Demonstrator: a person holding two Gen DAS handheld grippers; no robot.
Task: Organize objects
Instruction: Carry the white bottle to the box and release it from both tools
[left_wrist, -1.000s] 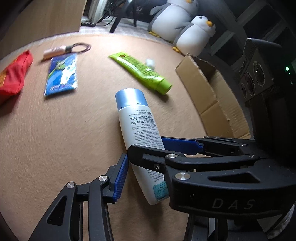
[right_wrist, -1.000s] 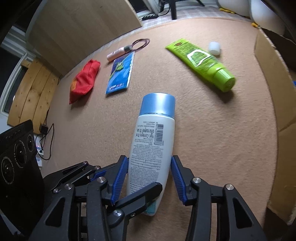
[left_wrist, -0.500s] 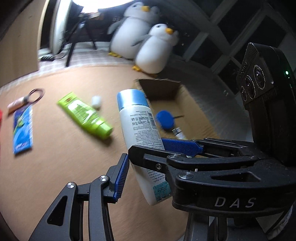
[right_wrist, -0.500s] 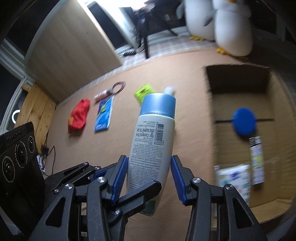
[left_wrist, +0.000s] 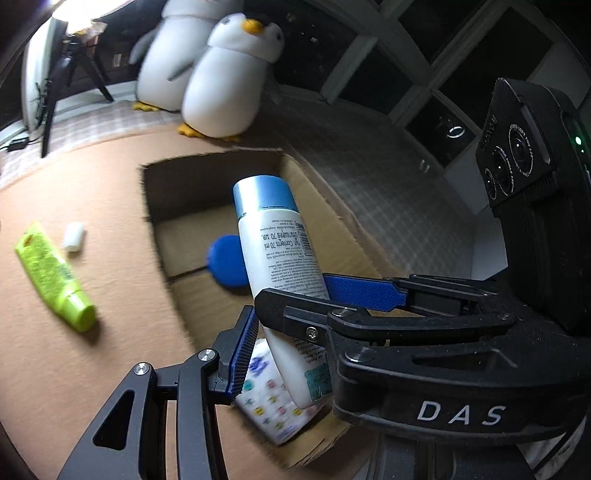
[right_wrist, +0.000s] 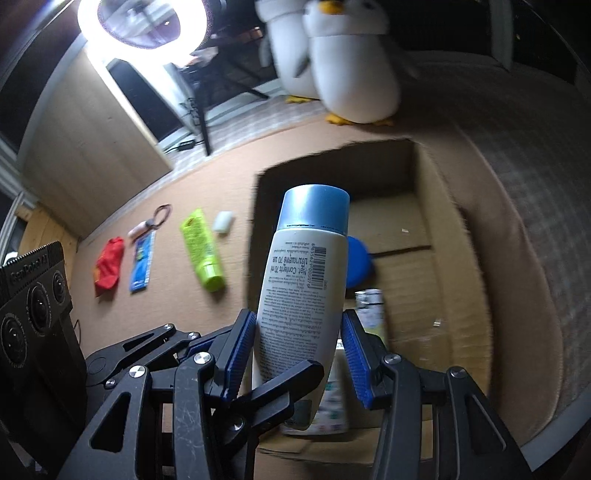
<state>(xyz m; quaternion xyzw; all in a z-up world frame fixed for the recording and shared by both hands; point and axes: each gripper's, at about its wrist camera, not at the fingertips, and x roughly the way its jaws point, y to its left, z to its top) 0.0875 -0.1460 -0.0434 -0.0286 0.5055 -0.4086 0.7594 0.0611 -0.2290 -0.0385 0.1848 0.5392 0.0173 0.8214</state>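
Both grippers, left (left_wrist: 284, 325) and right (right_wrist: 299, 354), clamp the white bottle (right_wrist: 303, 295) by its base, cap toward twelve o'clock, hanging above the open box (right_wrist: 454, 258), presumably to steady it for dropping inside.

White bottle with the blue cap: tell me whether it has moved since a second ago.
Yes. The white blue-capped bottle has travelled from over the tan carpet to above the open cardboard box.
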